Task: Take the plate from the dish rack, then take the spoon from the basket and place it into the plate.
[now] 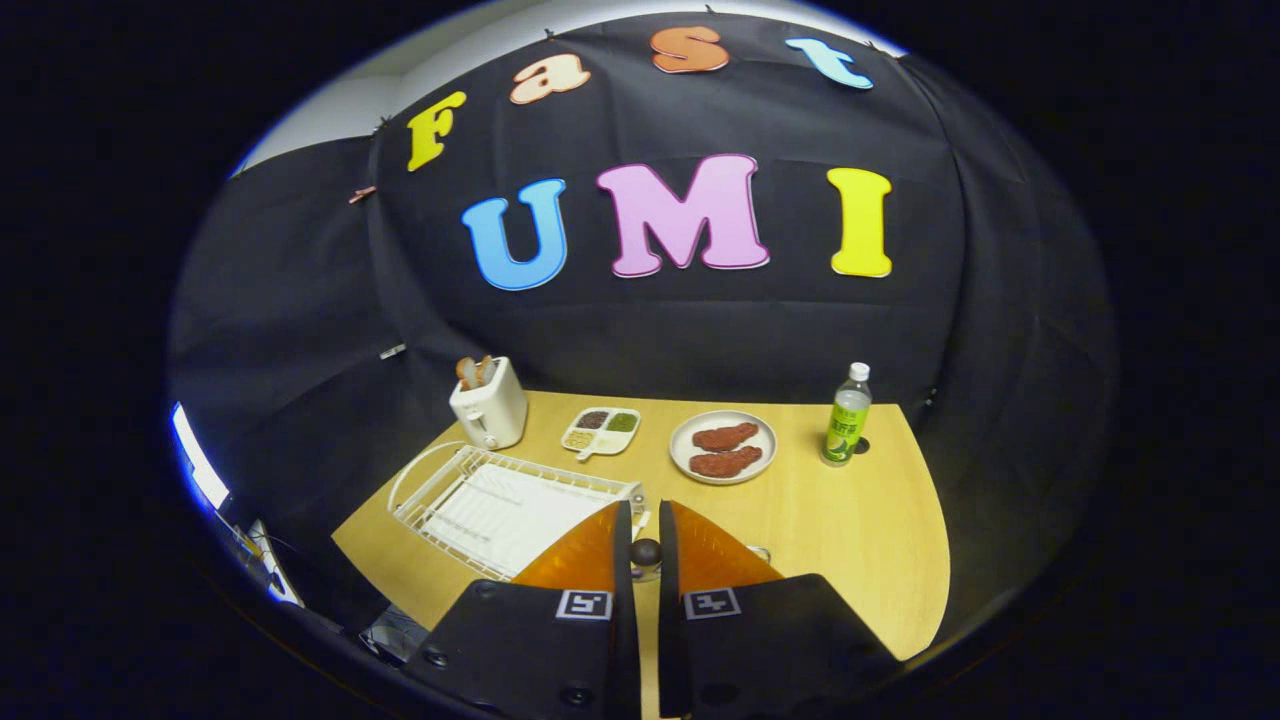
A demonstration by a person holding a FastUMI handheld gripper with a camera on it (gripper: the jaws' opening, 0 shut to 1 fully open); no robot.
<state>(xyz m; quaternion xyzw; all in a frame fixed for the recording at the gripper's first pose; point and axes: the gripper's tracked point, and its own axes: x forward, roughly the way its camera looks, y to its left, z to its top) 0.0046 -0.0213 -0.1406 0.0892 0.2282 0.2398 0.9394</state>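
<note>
At the far left of your table (860, 540) stands a white toaster (489, 408) with slices of bread poking out of its top, close to the booth wall. Just in front of it lies the white wire rack (500, 500), stretching from the toaster toward your gripper; its slots look bare from here, and its near corner runs behind your left finger.

Moving right, a small divided dish (601, 431) sits beyond the rack, holding dark, green and pale fillings in separate compartments, with a short handle pointing toward you. Next to it is a round plate (723, 447) carrying two reddish-brown pieces of meat, one behind the other. It rests flat on the wood, well ahead of your fingers and slightly to the right of them.

Your gripper (645, 525) hangs above the near part of the table with its fingers drawn nearly together, only a thin slot between them. In that slot sits a small dark rounded knob (645, 551), possibly the spoon's end, though you cannot tell for sure what it is. The fingers appear closed against it, one on each side. A sliver of something pale and curved shows just right of your right finger, too hidden to name.

Farthest right stands a green-labelled bottle (846, 415) with a white cap, upright near the back edge, apart from the plate.
</note>
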